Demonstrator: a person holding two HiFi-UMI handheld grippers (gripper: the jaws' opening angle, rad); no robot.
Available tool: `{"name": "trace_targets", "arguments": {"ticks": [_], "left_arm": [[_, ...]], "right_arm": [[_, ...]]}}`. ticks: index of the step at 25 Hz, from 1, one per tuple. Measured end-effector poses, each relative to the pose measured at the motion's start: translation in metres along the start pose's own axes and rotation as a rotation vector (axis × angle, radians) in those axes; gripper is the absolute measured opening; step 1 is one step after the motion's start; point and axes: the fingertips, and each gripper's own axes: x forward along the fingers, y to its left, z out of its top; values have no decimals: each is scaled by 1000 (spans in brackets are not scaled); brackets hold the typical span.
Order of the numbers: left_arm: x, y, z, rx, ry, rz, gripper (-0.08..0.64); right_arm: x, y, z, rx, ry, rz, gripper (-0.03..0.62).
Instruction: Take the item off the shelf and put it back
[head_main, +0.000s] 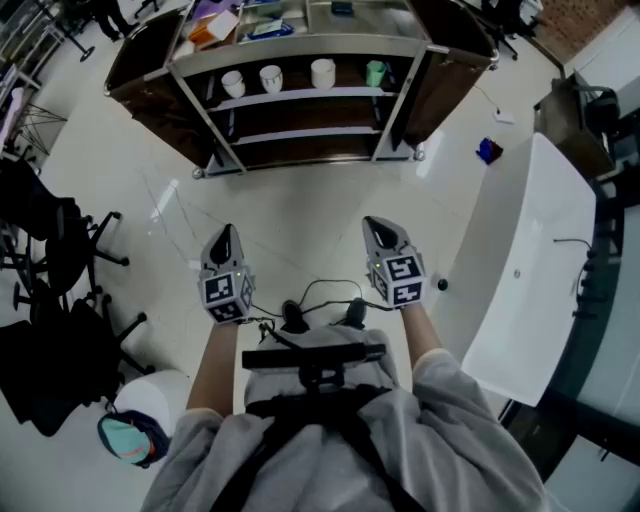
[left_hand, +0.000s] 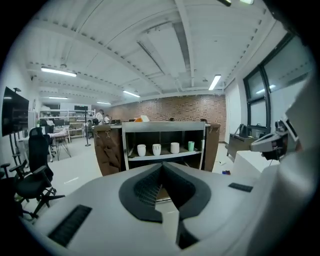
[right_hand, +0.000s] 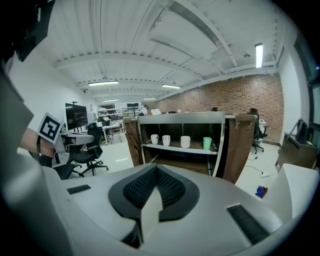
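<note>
1. Cups (head_main: 322, 72) stand in a row on the far shelf (head_main: 300, 95), well apart from both grippers. The left gripper (head_main: 225, 238) and right gripper (head_main: 380, 230) hang over the floor (head_main: 300, 215), so no cup is taken yet.
2. Left gripper view: its jaws are pressed together and hold nothing. Three cups are white, and the green cup (left_hand: 191, 146) stands rightmost.
3. Right gripper view: its jaws are closed too, and empty. Next, I think: step nearer, open one gripper's jaws, and reach for a cup.
</note>
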Motion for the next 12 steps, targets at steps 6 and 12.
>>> {"name": "trace_targets", "arguments": {"ticks": [6,12], "left_arm": [[3,12,-4,-7,-1,-40,6],[7,37,-3,7,1,-94,6]], "right_arm": [[11,14,1,-9,23,-27,9],[27,34,-2,44,18,-64,9]]}}
